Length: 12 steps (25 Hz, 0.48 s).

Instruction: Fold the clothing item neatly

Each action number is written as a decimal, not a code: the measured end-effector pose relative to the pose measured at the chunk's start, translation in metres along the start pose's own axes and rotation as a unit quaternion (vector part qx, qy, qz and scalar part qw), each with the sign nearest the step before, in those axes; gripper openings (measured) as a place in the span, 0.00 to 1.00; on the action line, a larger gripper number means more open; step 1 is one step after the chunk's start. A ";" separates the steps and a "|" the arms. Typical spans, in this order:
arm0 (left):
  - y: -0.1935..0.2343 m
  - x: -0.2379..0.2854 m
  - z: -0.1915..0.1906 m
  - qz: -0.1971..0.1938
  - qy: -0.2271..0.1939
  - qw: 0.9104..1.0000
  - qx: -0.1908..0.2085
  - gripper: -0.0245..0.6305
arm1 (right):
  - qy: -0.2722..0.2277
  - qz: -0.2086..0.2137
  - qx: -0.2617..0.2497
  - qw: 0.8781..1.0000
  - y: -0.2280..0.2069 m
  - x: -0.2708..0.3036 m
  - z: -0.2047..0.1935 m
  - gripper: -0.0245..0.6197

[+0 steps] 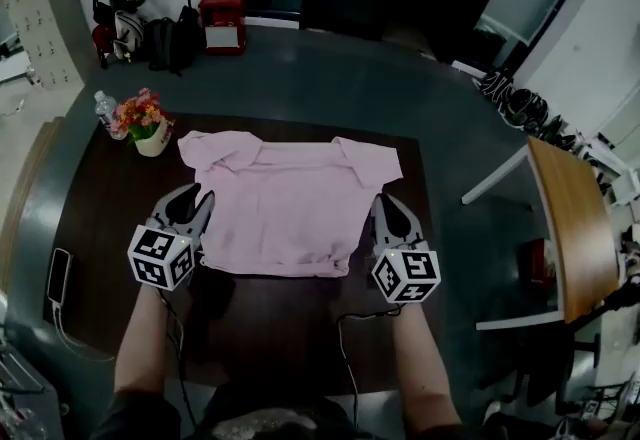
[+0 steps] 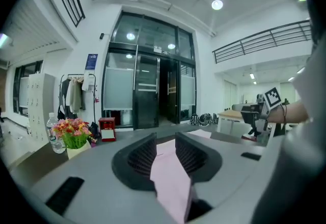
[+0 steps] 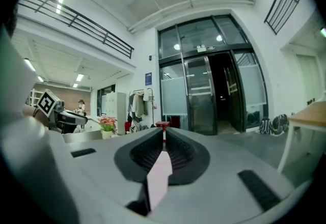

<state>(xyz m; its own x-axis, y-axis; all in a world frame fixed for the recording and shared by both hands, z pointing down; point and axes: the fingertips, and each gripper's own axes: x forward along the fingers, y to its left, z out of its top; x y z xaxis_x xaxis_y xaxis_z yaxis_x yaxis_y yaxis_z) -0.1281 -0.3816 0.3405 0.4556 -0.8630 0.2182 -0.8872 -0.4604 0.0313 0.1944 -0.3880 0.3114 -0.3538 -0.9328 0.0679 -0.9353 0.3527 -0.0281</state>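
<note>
Head view has the pink shirt (image 1: pixel 285 203) spread flat on the dark table (image 1: pixel 270 323) at the centre of the frame. Its collar is toward the upper edge and a short sleeve reaches to the upper left and the upper right. The left gripper (image 1: pixel 198 196) sits at the shirt's lower left side and the right gripper (image 1: pixel 386 204) at its lower right side.

In the left gripper view, the jaws stand apart; a strip of the shirt (image 2: pixel 170 177) lies in the gap but is not clamped. In the right gripper view, the jaws are clenched on a thin fold of the shirt (image 3: pixel 159 177).

A flower pot (image 1: pixel 147 125) and a water bottle (image 1: pixel 107 113) stand at the table's upper left corner, apart from the shirt.
</note>
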 end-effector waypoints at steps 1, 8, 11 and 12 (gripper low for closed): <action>-0.020 -0.012 0.005 -0.011 -0.012 1.000 -0.011 0.22 | -0.007 0.013 -0.007 1.000 0.012 -0.014 0.008 0.05; -0.162 -0.094 0.024 -0.068 -0.059 0.995 -0.035 0.09 | -0.036 0.081 0.005 0.996 0.073 -0.119 0.035 0.03; -0.207 -0.119 0.018 -0.096 -0.062 0.992 -0.052 0.05 | -0.042 0.080 0.027 0.996 0.083 -0.156 0.025 0.03; -0.221 -0.125 0.013 -0.106 -0.058 0.991 -0.056 0.05 | -0.041 0.075 0.036 0.996 0.085 -0.168 0.020 0.03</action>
<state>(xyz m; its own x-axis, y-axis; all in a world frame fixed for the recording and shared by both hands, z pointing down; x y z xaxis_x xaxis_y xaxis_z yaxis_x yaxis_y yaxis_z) 0.0115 -0.1747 0.2933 0.6315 -0.7711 0.0815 -0.7708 -0.6129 0.1738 0.1746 -0.2031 0.2777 -0.4850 -0.8742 -0.0235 -0.8687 0.4847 -0.1025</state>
